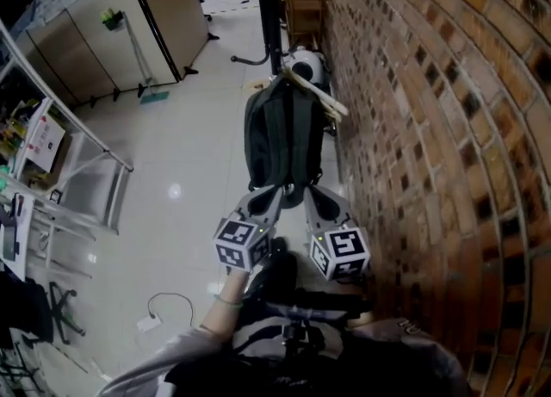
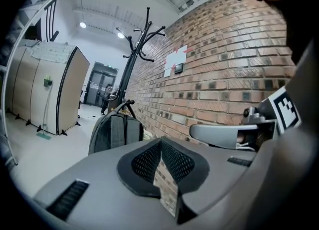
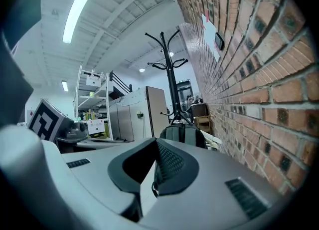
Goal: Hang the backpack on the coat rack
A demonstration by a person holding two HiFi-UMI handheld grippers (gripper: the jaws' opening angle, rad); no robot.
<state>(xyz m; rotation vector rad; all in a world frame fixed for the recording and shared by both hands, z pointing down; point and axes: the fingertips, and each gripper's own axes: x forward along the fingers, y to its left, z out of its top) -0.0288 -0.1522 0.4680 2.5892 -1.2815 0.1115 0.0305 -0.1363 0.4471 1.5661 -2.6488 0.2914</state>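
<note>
Head view: dark grey fabric backpack [image 1: 280, 137] upright on pale glossy floor [image 1: 189, 145], frame centre, below black metal coat rack [image 1: 269, 8].
Left gripper view: left gripper [image 2: 160, 146] jaws pressed together, empty.
Right gripper view: right gripper [image 3: 153, 161] jaws likewise together, empty; backpack centre.

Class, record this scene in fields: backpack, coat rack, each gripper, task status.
backpack: upright on floor by brick wall, not hung
coat rack: behind backpack, nothing hung on it
left gripper: shut, empty, short of backpack
right gripper: shut, empty, beside left gripper
task status: backpack not yet grasped
</note>
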